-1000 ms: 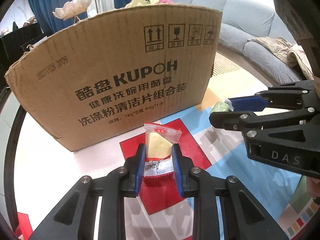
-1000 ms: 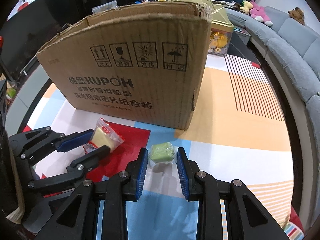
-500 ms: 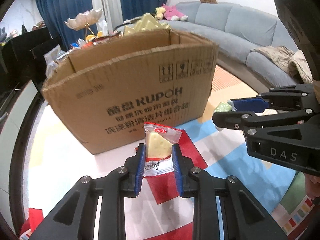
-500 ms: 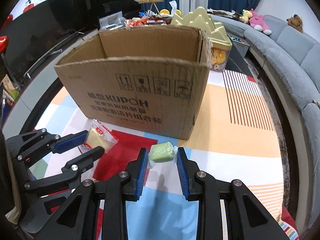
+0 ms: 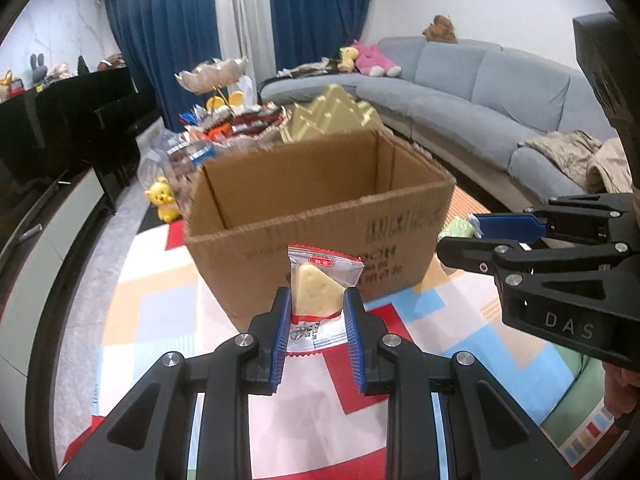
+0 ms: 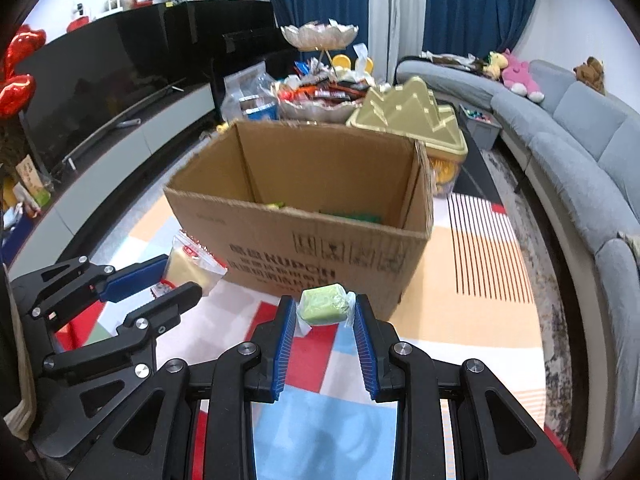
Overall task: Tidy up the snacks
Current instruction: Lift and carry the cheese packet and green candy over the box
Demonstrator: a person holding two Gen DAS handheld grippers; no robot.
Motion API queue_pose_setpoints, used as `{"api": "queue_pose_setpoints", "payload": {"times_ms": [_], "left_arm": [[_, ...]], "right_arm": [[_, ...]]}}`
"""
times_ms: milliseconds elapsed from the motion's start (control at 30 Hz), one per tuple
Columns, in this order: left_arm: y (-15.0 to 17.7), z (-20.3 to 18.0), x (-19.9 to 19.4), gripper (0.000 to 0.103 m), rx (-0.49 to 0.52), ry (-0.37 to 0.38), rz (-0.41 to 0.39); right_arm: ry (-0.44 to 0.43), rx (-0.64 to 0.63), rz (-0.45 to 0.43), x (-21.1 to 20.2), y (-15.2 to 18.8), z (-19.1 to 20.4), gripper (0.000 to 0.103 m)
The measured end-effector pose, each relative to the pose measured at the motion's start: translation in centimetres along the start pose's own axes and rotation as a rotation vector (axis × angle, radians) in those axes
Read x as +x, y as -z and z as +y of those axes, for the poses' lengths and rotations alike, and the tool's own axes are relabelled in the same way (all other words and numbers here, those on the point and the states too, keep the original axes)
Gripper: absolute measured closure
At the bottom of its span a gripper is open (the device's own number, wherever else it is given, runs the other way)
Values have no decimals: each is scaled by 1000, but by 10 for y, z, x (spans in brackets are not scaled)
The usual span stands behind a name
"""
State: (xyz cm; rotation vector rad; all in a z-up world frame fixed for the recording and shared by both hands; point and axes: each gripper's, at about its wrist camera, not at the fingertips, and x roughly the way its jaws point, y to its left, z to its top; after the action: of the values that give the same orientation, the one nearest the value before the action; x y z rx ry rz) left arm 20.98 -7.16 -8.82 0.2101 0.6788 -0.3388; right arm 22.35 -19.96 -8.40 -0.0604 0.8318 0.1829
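My left gripper (image 5: 316,300) is shut on a clear-wrapped yellow cheese-wedge snack (image 5: 318,288) with red trim, held up in front of the open cardboard box (image 5: 320,216). My right gripper (image 6: 325,308) is shut on a small green wrapped snack (image 6: 322,306), also held just in front of the box (image 6: 304,240). In the left wrist view the right gripper (image 5: 460,236) is at the right with the green snack (image 5: 456,227). In the right wrist view the left gripper (image 6: 176,276) is at the left with the cheese snack (image 6: 192,264). Green packets lie inside the box.
The box stands on a colourful patterned mat (image 6: 472,312). Behind it are a gold mountain-shaped tin (image 6: 412,116), a heap of snack packets (image 6: 320,92) and a shell-shaped dish (image 6: 318,36). A grey sofa (image 5: 480,96) is at the right, a black TV cabinet (image 6: 120,80) at the left.
Both grippers have risen with their snacks; the view went from the box's front wall to over its rim, so the inside now shows.
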Motion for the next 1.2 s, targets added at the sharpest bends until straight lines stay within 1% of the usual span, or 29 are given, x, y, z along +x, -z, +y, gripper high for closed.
{"api": "queue_pose_setpoints", "payload": {"times_ms": [233,500,900,1200], "left_arm": [[-25,7,-17,76,-14,-24,-62],[-54,17,-28,76,-24,-47,-114],[-87,24,-35,76,-34,-78,-158],[-104,33,-30,76,-78,-107,-167]], "right_arm": [[3,-3,-52,-18,-20,4,72],[14,-9,-106,-35,-42,6,72],[34,-14,-171,-52,-74,11,72],[68,11,-205,-55,-93,10,72]]}}
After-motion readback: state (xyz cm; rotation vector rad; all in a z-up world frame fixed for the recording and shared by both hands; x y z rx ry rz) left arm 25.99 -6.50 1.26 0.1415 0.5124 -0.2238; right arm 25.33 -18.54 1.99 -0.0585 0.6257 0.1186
